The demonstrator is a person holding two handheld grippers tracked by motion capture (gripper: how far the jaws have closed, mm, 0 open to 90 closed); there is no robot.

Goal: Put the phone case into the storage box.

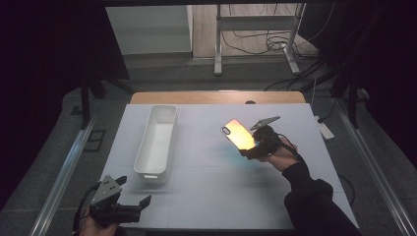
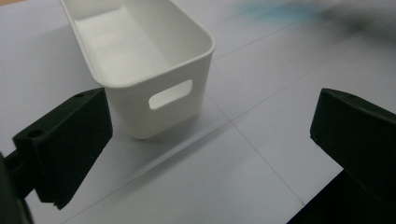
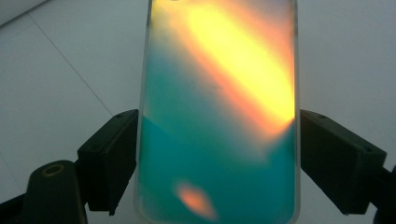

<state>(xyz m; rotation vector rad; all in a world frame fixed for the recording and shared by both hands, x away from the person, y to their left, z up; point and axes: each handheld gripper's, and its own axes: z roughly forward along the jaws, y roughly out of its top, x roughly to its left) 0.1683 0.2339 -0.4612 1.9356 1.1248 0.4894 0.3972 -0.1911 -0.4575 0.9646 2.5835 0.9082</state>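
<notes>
I have the right gripper (image 1: 252, 147) clamped across the width of an iridescent phone case (image 1: 237, 133), one pad on each long edge; in the right gripper view the case (image 3: 219, 121) sits squarely between the black pads (image 3: 111, 158), flat side to the camera. In the high view the case is lifted clear of the white table (image 1: 206, 196), tilted, right of centre and well apart from the white bin (image 1: 157, 143).

The left gripper (image 1: 129, 209) hangs at the near left corner, jaws spread and holding nothing; its own view looks at the bin's near end wall and handle slot (image 2: 170, 94).

Judgement: the transport step is in hand, the case picked and in carry. The next move calls for a leftward traverse over the bin's rim, aligning the case's long side with the bin's length before release.
</notes>
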